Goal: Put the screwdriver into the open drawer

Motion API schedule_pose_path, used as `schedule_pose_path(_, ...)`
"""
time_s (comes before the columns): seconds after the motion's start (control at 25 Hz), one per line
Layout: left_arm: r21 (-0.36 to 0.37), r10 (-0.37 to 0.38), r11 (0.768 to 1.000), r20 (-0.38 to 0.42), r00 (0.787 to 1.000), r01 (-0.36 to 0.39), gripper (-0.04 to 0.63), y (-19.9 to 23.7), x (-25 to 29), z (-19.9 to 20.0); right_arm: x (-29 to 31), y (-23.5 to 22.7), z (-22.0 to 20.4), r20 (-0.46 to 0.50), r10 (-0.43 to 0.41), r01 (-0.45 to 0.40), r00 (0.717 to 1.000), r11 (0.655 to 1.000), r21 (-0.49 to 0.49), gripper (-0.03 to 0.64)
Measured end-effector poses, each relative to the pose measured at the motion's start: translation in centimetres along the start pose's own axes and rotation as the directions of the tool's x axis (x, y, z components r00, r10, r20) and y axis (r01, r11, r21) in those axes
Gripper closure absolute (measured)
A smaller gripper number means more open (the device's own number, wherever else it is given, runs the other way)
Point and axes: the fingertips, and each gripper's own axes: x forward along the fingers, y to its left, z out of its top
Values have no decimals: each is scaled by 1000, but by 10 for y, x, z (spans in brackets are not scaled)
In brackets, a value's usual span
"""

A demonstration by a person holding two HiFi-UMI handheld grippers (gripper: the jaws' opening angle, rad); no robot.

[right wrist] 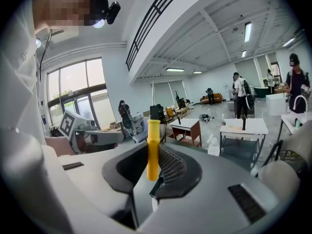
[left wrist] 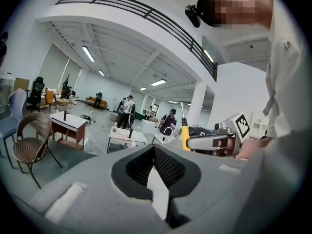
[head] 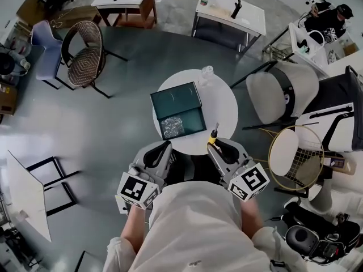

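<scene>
Yellow-handled screwdriver (right wrist: 153, 147) is pinched upright in R gripper (right wrist: 154, 168), lower centre of head view, just below open drawer (head: 193, 117) on round table (head: 222, 103); L gripper (left wrist: 155, 167) is pressed together, empty.

In the open drawer (head: 194, 120) the right half lies bare; a glittering heap (head: 172, 127) fills the left. Right of the drawer the table (head: 224, 109) is free; a clear glass (head: 207, 72) stands beyond it.
</scene>
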Motion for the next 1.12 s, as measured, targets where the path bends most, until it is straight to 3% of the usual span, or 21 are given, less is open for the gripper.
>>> schedule_pose_path(0.52, -45, 181, 983, 14, 983, -180, 583, 6, 9, 8, 48, -30, 5, -85, 181, -187, 980, 980, -72, 543)
schedule_pose_path(0.8, -78, 271, 960, 5, 963, -269, 583, 6, 13, 7, 75, -47, -36, -229, 228, -271, 946, 946, -178, 543)
schedule_pose_path(1.12, -125, 350, 929, -3, 937, -347, 583, 8, 15, -1, 103, -66, -95, -399, 229, -351, 888, 898, -266, 543)
